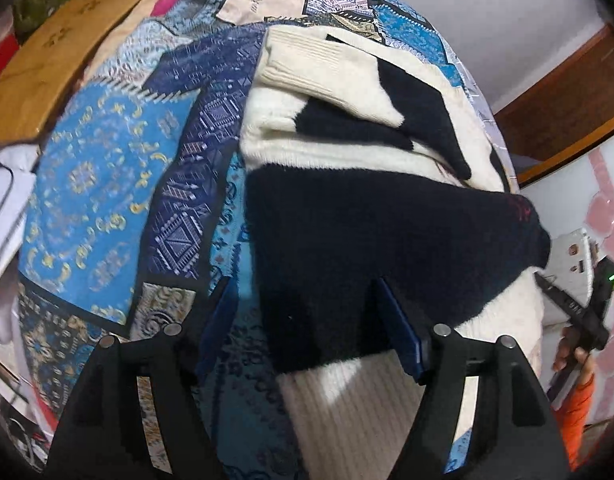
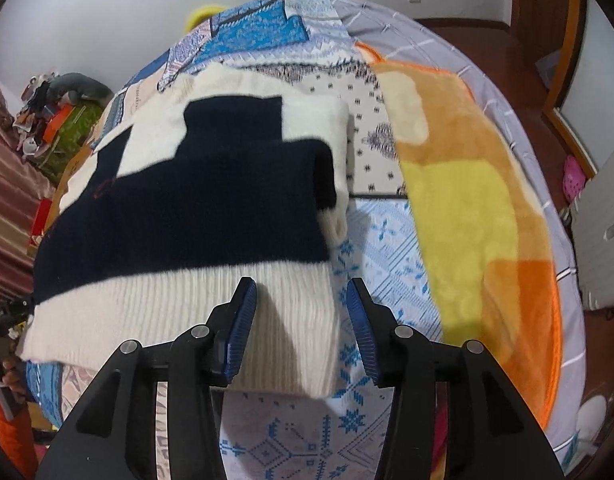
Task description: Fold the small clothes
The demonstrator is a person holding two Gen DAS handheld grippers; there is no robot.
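The sweater is a thick knit in cream and very dark navy, patterned in large stepped blocks, with a wide ribbed cream hem along its near edge and a ribbed cream cuff at its far end in the left wrist view. It lies folded into a compact rectangle on the bed, on a patchwork bedspread of blue, navy and beige printed panels. A small reddish stitched mark shows on the navy part near the fold edge.

In the right wrist view the sweater fills the area from 9 to 12 o'clock; an orange and yellow fleece blanket lies at 3 o'clock on the bed, apart from it.

The left gripper is spread wide, its right finger over the navy block, gripping nothing. The right gripper is likewise parted, its blue pads either side of the hem's right corner, not closed on it.
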